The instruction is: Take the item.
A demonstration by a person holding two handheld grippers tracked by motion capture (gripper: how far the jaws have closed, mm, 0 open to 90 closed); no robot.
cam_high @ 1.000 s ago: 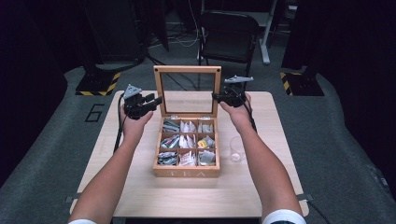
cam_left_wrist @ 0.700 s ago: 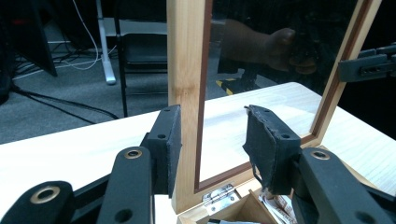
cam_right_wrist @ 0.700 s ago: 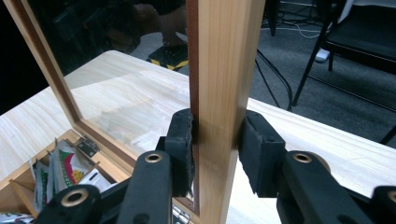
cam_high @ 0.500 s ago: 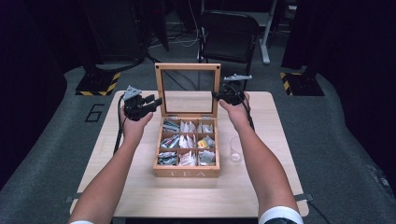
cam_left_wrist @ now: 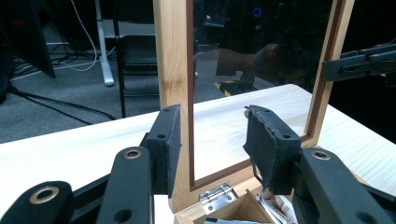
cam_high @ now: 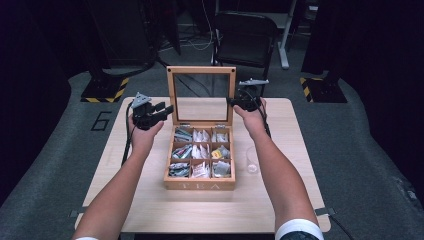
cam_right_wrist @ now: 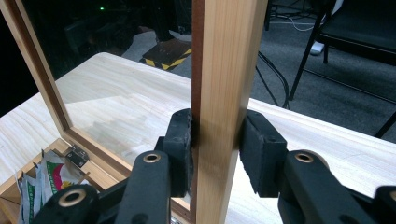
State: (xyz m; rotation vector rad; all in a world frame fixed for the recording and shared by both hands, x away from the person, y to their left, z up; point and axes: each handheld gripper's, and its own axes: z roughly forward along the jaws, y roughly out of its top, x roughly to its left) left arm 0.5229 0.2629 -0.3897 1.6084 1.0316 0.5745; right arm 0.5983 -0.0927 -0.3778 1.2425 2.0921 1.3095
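A pale wooden table (cam_high: pixel 150 200) stands on a grey carpeted floor (cam_high: pixel 60 150) in a dark room hung with black curtains (cam_high: pixel 30 60). On the middle of the table sits a wooden tea box (cam_high: pixel 200 185), its nine compartments filled with tea bags (cam_high: pixel 200 152), and its glass-paned lid (cam_high: pixel 201 97) stands upright at the far edge on small metal hinges (cam_left_wrist: pixel 215 196). The left gripper (cam_high: pixel 167 109) straddles the lid's left frame post; in the left gripper view one pad (cam_left_wrist: pixel 172 140) lies against the post while the other pad stands apart over the glass, so the jaws are not clamped. The right gripper (cam_high: pixel 231 101) meets the lid's right frame post, and the right gripper view shows both pads (cam_right_wrist: pixel 184 147) close around that post, gripping it. A clear glass (cam_high: pixel 252 160) stands on the table just right of the box. Behind the table a black folding chair (cam_high: pixel 245 35) faces it, with cables (cam_high: pixel 200 42) trailing over the floor. Yellow-and-black hazard stripes (cam_high: pixel 105 92) mark dark stand bases on either side, and a number six (cam_high: pixel 102 121) is marked on the carpet to the left.
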